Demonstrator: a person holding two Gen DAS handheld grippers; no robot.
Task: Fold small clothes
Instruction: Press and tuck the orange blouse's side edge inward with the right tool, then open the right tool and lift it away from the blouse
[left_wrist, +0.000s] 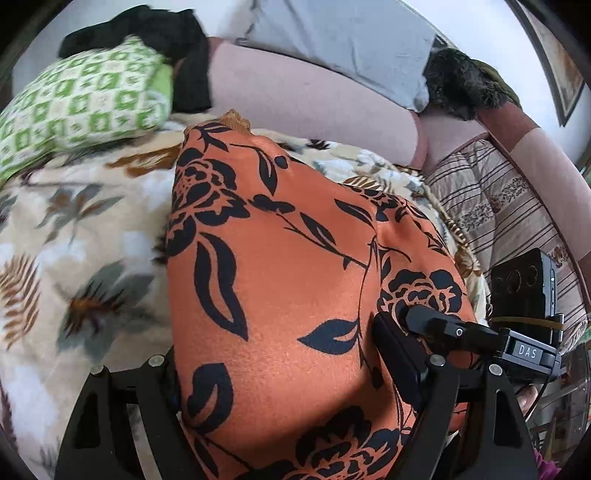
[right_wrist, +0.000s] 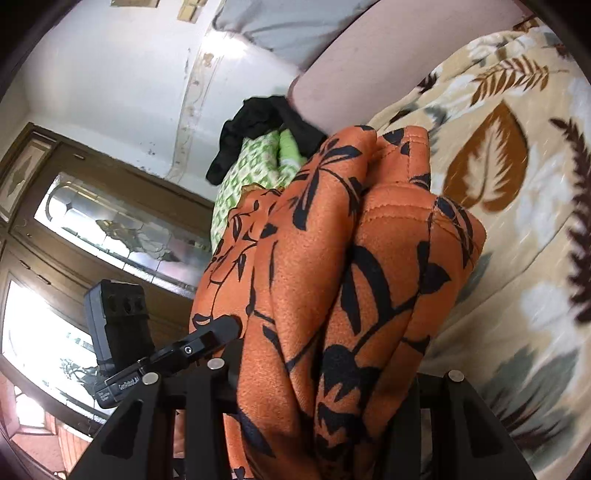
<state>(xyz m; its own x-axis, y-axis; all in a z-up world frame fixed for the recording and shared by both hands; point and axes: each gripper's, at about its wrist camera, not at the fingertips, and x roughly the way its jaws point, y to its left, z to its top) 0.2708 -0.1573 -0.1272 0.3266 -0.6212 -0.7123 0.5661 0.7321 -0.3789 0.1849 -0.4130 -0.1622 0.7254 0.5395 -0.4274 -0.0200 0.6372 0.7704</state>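
Note:
An orange garment with black flower print (left_wrist: 280, 266) stretches from my left gripper (left_wrist: 295, 398) over the leaf-print blanket (left_wrist: 74, 229). The cloth fills the gap between the left fingers and covers their tips. In the right wrist view the same garment (right_wrist: 332, 280) hangs bunched in folds from my right gripper (right_wrist: 314, 398), which is shut on it. The right gripper's finger (left_wrist: 428, 321) pinches the cloth's right edge in the left view. The left gripper's finger (right_wrist: 218, 332) touches the cloth's left side in the right view.
A green-and-white patterned pillow (left_wrist: 81, 103) with a black garment (left_wrist: 155, 37) on it lies at the back. A pinkish sofa back (left_wrist: 314, 99) carries grey cloth (left_wrist: 343, 40) and dark fur (left_wrist: 461, 85). A striped cover (left_wrist: 498, 214) lies at the right. A wooden cabinet with glass (right_wrist: 92, 221) stands at the left.

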